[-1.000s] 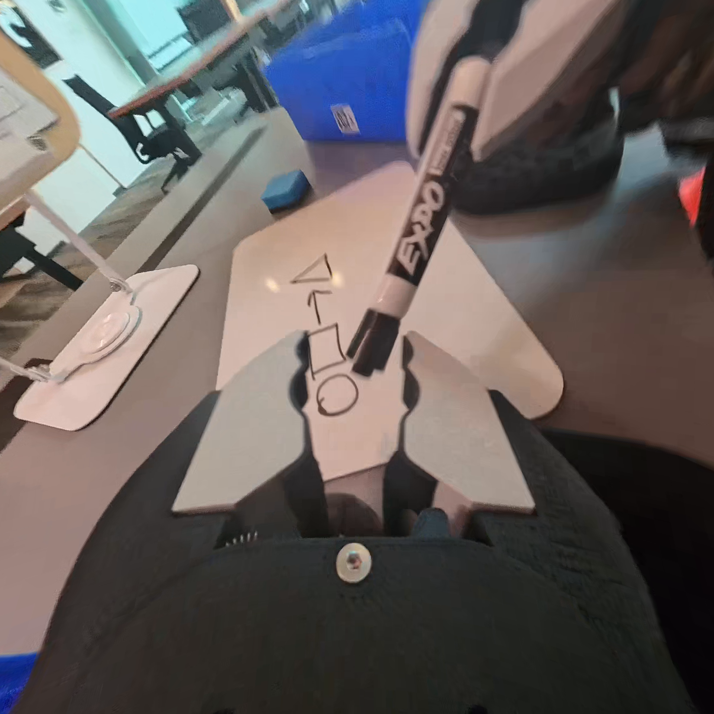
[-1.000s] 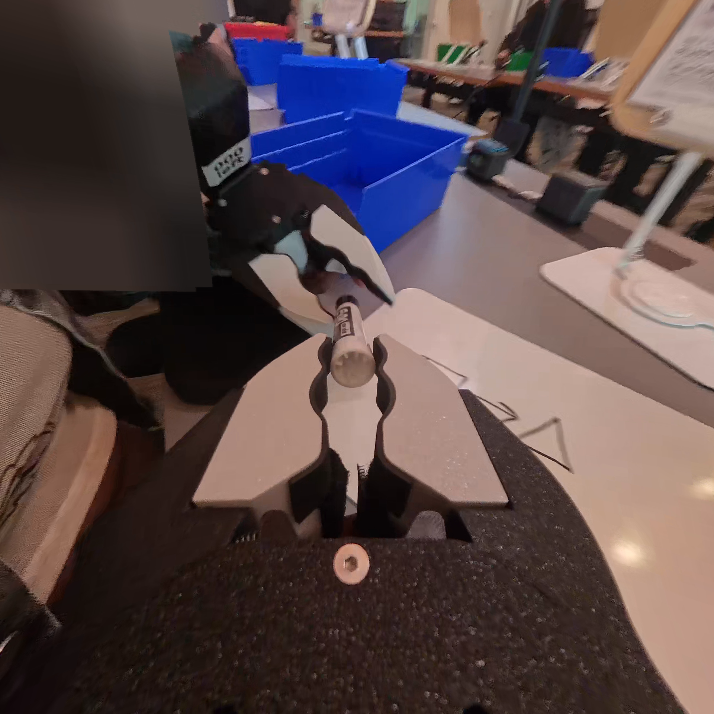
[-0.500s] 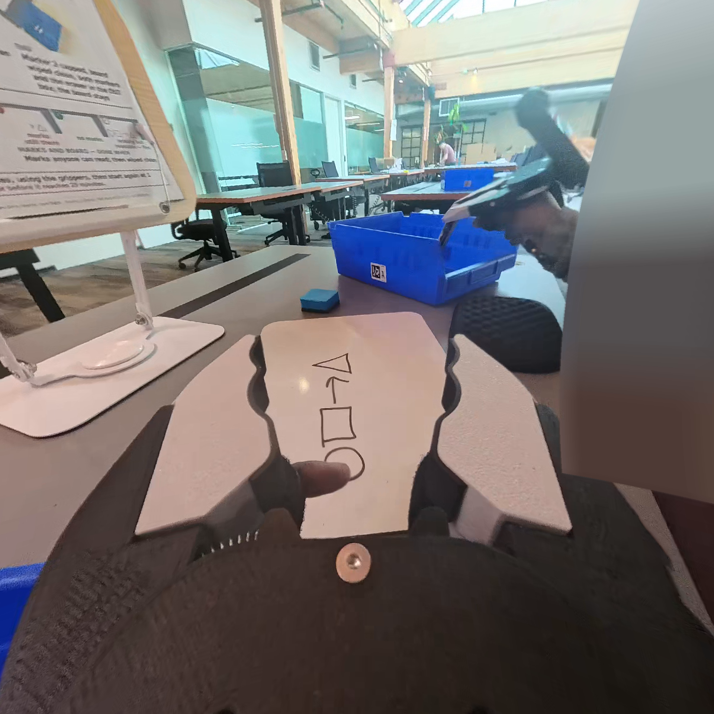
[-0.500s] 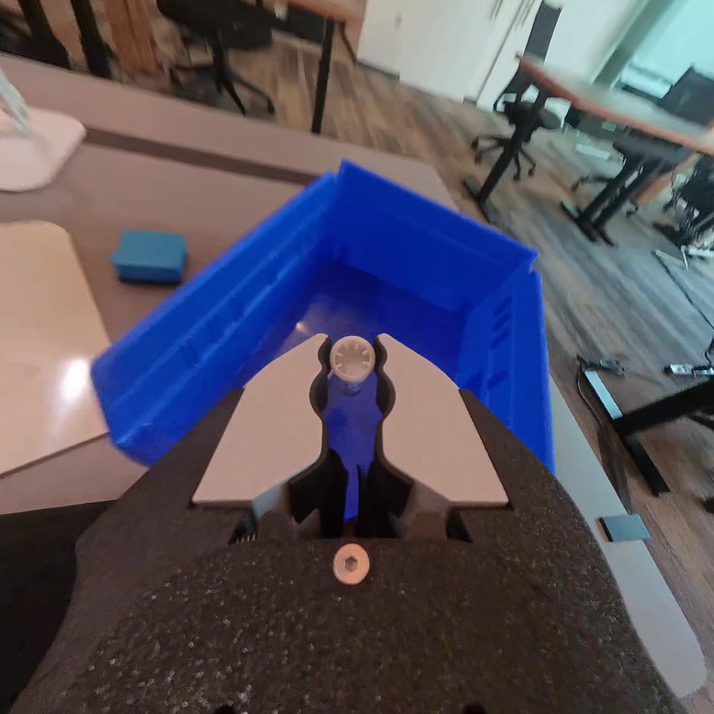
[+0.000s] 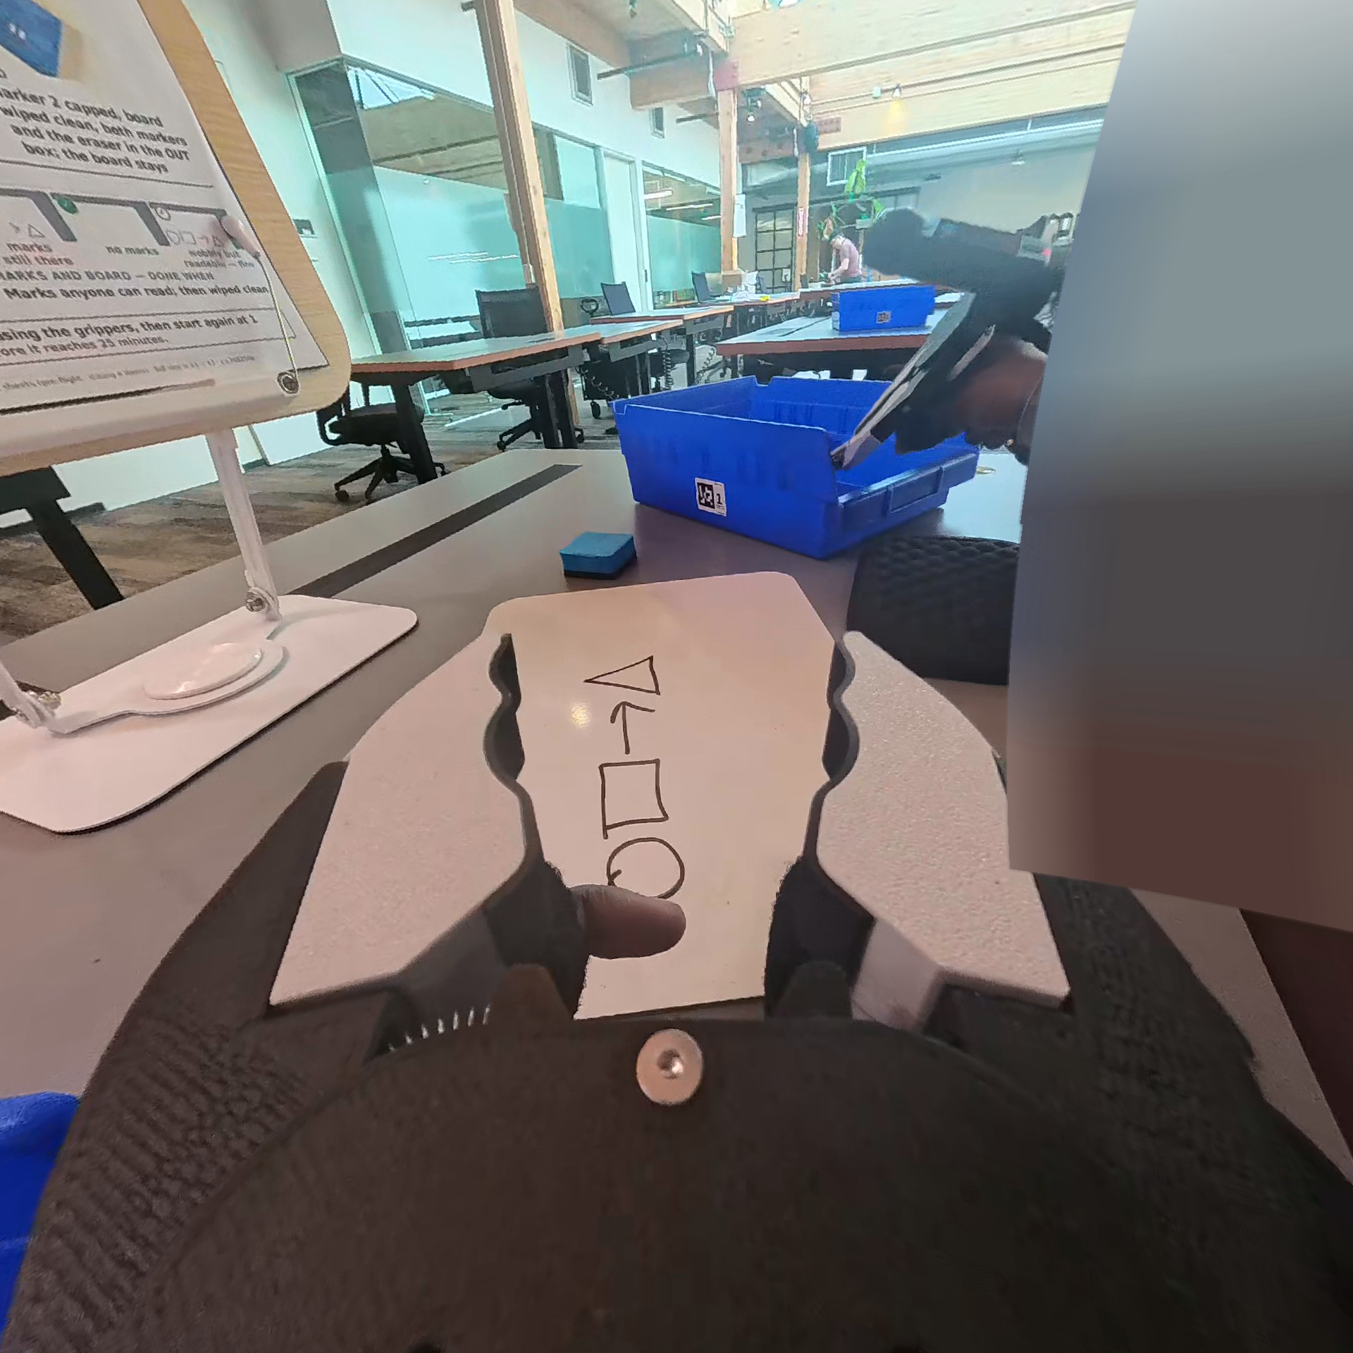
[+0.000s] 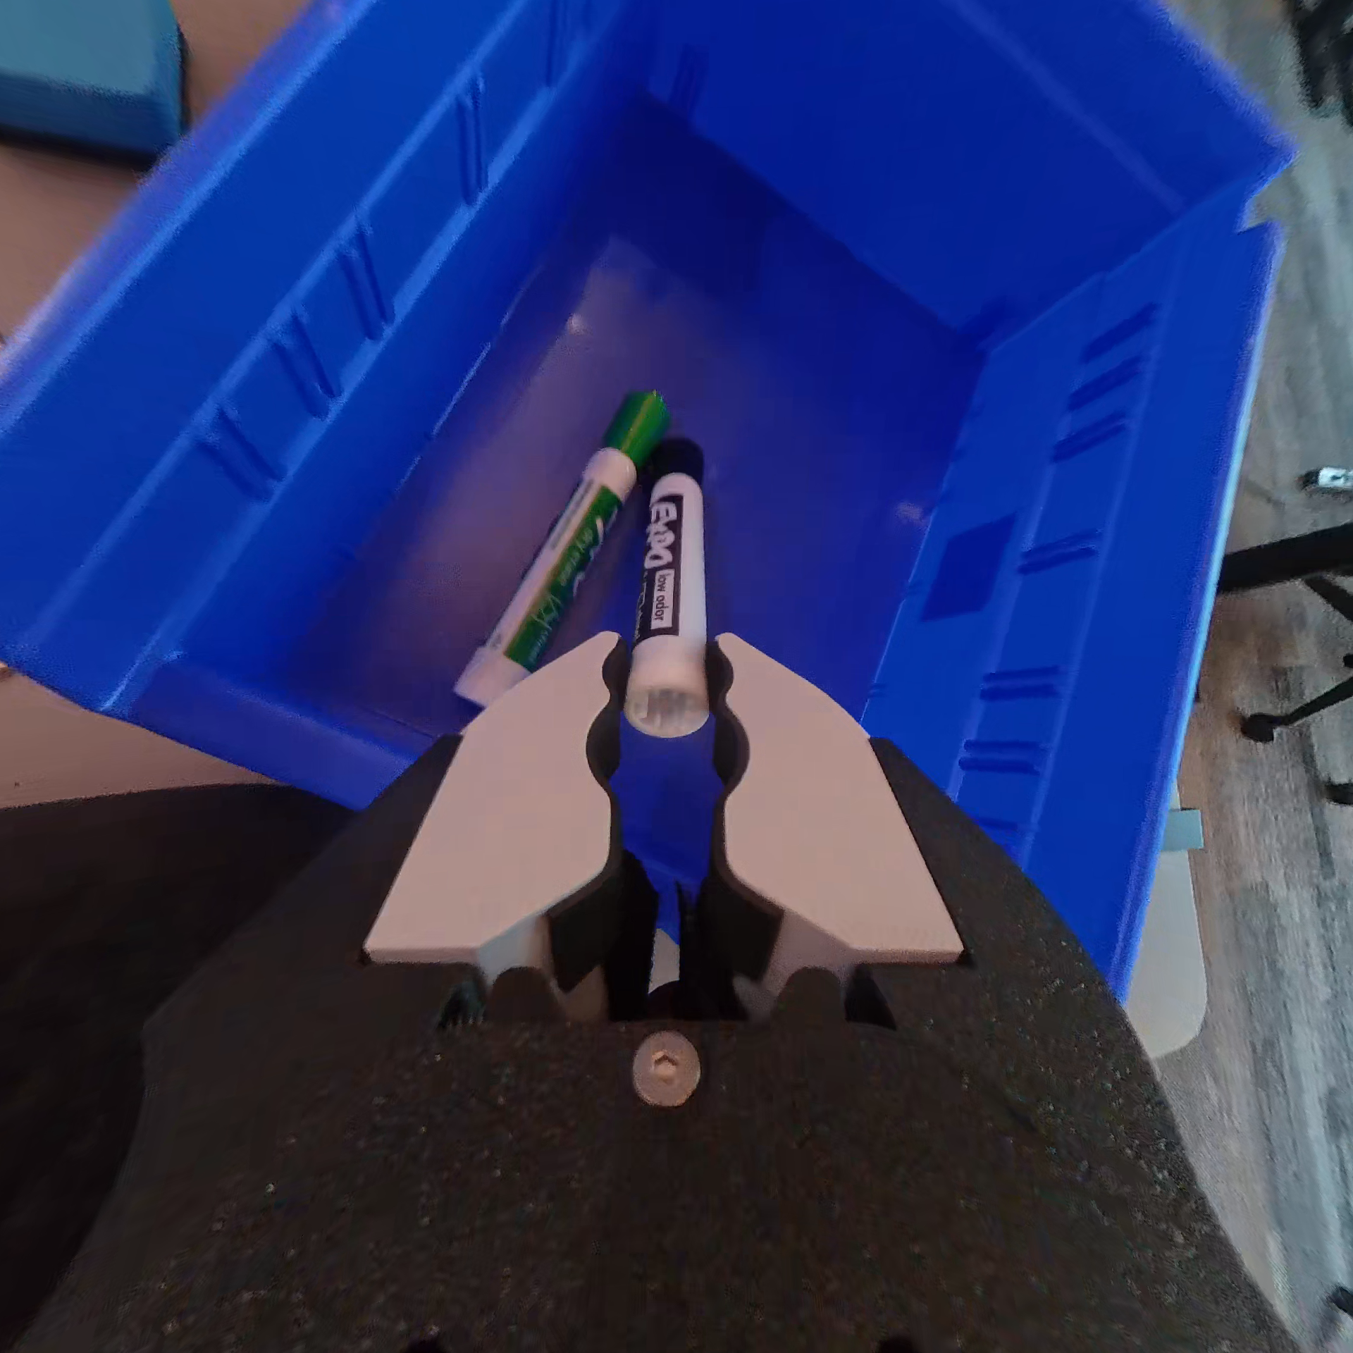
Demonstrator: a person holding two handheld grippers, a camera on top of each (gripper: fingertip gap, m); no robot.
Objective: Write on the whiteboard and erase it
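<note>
Black marker held over the blue bin, whiteboard marked with shapes

The right gripper [image 6: 666,662] has its fingers clamped on the black marker [image 6: 670,578] above the blue bin [image 6: 241,351], beside a green marker [image 6: 567,545]. The left gripper [image 5: 670,703], fingers apart and empty, hovers over the whiteboard [image 5: 732,637] on the worktop [image 5: 454,586], near the blue eraser [image 5: 597,553].

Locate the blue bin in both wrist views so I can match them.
Left wrist: bin upper right of centre, on the table beyond the whiteboard, right gripper dipping into it.
Right wrist: bin fills most of the frame, two markers inside.
Shared landmark: eraser, left of the bin; top left corner in right wrist.
</note>
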